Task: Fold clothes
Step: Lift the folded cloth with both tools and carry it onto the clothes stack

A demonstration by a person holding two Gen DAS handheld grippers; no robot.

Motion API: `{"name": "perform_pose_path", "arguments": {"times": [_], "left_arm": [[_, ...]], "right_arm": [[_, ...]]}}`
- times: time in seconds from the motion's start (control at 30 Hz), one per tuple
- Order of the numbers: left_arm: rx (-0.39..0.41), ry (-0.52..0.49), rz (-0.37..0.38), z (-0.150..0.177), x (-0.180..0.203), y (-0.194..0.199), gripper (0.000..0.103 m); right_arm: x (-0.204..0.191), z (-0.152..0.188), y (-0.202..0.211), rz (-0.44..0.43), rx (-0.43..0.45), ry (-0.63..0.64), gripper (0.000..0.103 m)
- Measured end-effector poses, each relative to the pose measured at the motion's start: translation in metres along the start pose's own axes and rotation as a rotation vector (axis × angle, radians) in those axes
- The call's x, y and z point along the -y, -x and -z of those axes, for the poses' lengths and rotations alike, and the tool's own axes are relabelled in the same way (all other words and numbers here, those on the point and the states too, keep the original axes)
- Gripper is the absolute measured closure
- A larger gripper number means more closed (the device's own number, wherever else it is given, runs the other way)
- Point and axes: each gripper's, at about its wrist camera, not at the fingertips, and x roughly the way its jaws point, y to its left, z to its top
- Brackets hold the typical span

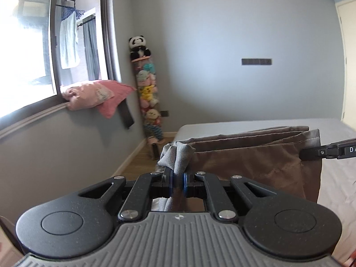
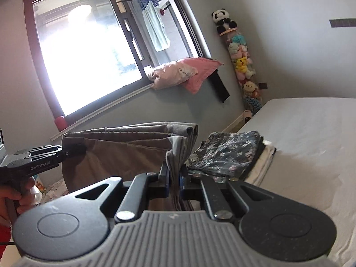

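The bed (image 2: 311, 138) carries a folded stack (image 2: 233, 153) at its near left. The grey-brown garment (image 1: 251, 162) hangs doubled above the bed edge, the left gripper (image 1: 178, 182) and right gripper (image 2: 174, 182) each clenched on a bunched top corner. Risk, in my judgement: thick layers creeping from either pinch, collapsing the fold.

Each gripper (image 1: 178, 183) is matte black, speckled, with round side discs, silver screws, blue-edged fingertip pads and a ribbed grey base; lower left, the other gripper's (image 2: 73, 151) handle reads "GenRobot.AI"; red clothing (image 2: 4, 242) beneath.
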Motion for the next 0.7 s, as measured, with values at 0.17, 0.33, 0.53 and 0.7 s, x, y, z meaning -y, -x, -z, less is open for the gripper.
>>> {"name": "perform_pose_path", "arguments": {"times": [0.17, 0.33, 0.53, 0.7], "left_arm": [[-0.066, -0.013, -0.038, 0.009, -0.028, -0.015, 0.093], [-0.123, -0.020, -0.046, 0.021, -0.052, -0.049, 0.093], [-0.195, -0.026, -0.021, 0.032, -0.063, -0.104, 0.092], [-0.240, -0.039, 0.017, 0.044, -0.070, -0.145, 0.092]], "right_arm": [[-0.021, 0.013, -0.040, -0.035, -0.078, -0.021, 0.094], [-0.021, 0.021, -0.079, -0.016, -0.151, -0.024, 0.094], [-0.003, 0.023, -0.113, 0.050, -0.202, 0.008, 0.094], [0.016, 0.029, -0.143, 0.090, -0.257, 0.010, 0.093]]}}
